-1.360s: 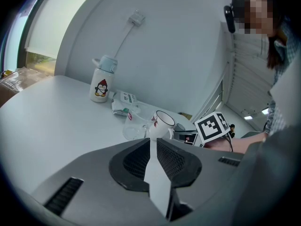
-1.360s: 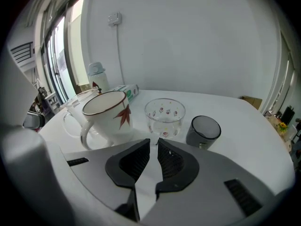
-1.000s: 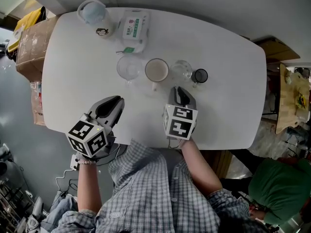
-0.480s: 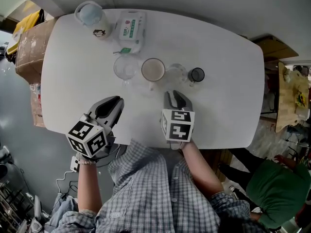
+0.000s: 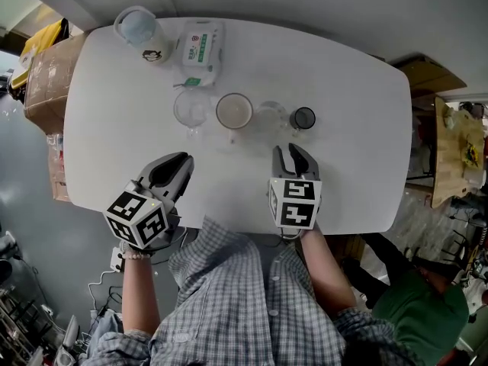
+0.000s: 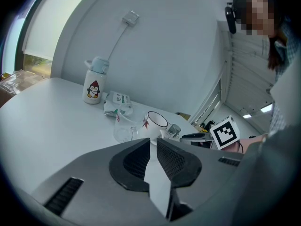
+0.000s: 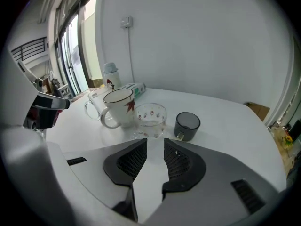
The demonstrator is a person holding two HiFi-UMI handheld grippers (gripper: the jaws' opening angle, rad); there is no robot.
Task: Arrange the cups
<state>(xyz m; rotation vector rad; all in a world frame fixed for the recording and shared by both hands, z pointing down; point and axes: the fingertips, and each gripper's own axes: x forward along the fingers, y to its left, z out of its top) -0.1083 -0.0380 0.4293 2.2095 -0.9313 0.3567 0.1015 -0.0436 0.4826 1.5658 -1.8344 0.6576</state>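
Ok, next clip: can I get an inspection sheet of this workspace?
Surface: white table, no spills seen.
Job's things: glass mug, white mug, dotted glass and dark cup stand upright in a row.
Clutter: bottle and wipes pack at the far left corner.
Grippers: left tongs slightly apart, empty; right tongs have just been opening, empty, short of the cups.
Cables: one cable on the wall.
Surroundings: cardboard box beside the table.
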